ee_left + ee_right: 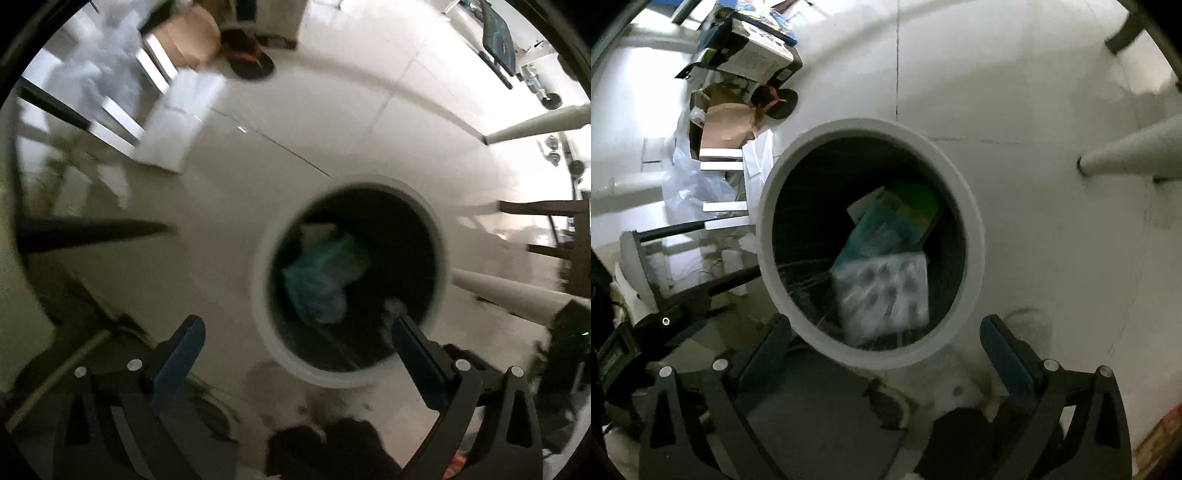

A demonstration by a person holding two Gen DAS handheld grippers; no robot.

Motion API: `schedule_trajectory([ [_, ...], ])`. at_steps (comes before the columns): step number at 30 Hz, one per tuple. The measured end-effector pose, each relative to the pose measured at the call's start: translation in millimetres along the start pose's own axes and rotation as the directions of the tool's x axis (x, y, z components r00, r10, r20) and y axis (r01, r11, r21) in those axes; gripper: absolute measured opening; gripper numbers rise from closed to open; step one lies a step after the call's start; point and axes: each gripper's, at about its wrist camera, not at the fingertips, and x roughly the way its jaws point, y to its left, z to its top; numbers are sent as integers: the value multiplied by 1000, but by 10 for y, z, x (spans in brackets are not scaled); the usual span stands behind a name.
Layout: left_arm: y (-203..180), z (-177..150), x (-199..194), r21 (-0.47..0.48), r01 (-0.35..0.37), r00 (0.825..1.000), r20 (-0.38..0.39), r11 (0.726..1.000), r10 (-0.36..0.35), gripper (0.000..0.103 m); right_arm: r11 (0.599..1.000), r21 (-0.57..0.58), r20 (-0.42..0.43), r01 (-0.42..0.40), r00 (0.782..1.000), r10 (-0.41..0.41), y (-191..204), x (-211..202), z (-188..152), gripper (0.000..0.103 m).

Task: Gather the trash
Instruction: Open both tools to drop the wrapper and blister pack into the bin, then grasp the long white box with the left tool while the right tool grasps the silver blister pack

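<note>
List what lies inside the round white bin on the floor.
Inside the bin: a clear plastic packet resting on a teal packet, with a green box and a white card behind. The dark bottom beneath them is hidden.

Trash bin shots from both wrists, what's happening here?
A person is collecting trash with two handheld grippers. Both hang above a round white-rimmed bin on the pale tiled floor. The left gripper and right gripper have their jaws spread wide with nothing between them. Inside the bin lie a teal and green package and a clear blister-like pack. Both views are motion-blurred.
</note>
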Motion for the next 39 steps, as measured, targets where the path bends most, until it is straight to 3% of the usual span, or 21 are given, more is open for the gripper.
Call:
schedule_trajectory([
  [3,34,-100,-136,12,-80,996,30,997,79,103,994,-47,37,95,995,-94,102,-93,-29,103],
  [7,39,-275,-360,22,-116,992,41,993,115,103,952,-113,106,286,956,-275,267,-342,-121,103],
  [11,-16,-406,-594,34,-130,990,50,991,129,103,931,-133,145,340,936,-321,394,-646,-192,103],
  [25,-126,-931,-1900,34,-125,988,94,992,122,103,928,-177,205,329,934,-293,843,-2076,-895,103],
  [39,-226,-1343,-3548,23,-131,980,154,991,126,103,933,-203,275,296,932,-236,1416,-4045,-1514,103],
])
